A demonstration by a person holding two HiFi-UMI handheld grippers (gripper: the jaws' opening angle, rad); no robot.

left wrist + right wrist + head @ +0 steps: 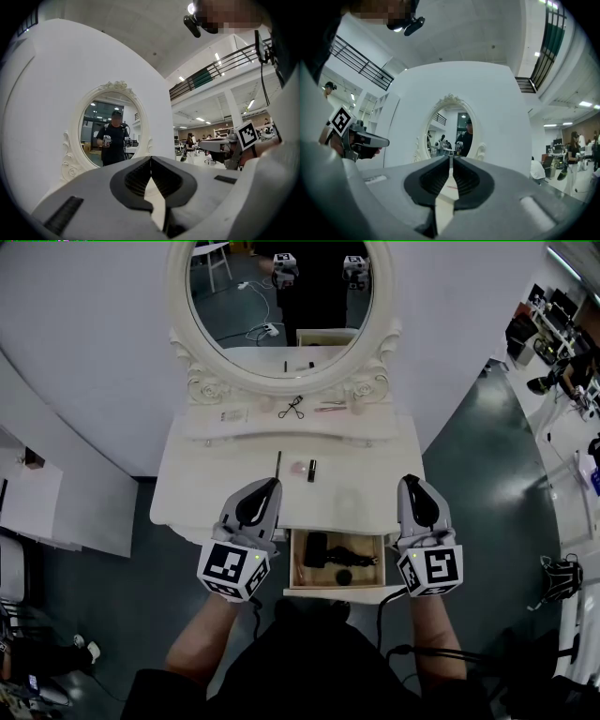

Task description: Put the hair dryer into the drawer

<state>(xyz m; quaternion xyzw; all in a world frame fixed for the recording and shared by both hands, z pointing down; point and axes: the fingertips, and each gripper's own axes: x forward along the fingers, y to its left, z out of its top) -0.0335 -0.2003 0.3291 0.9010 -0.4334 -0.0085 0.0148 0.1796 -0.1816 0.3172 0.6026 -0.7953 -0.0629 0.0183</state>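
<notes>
Left claw (274, 484) closed, empty | right claw (411, 480) closed, empty | hair dryer (317, 549) in open drawer (335, 592)

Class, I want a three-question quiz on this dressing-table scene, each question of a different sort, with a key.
1. True or false: the hair dryer lies inside the open drawer.
2. The left gripper and the right gripper are: A) both shut and empty; B) both wide open; C) each gripping a brush.
3. Fill in: behind the dressing table stands an oval ____.
Key: 1 true; 2 A; 3 mirror.
</notes>
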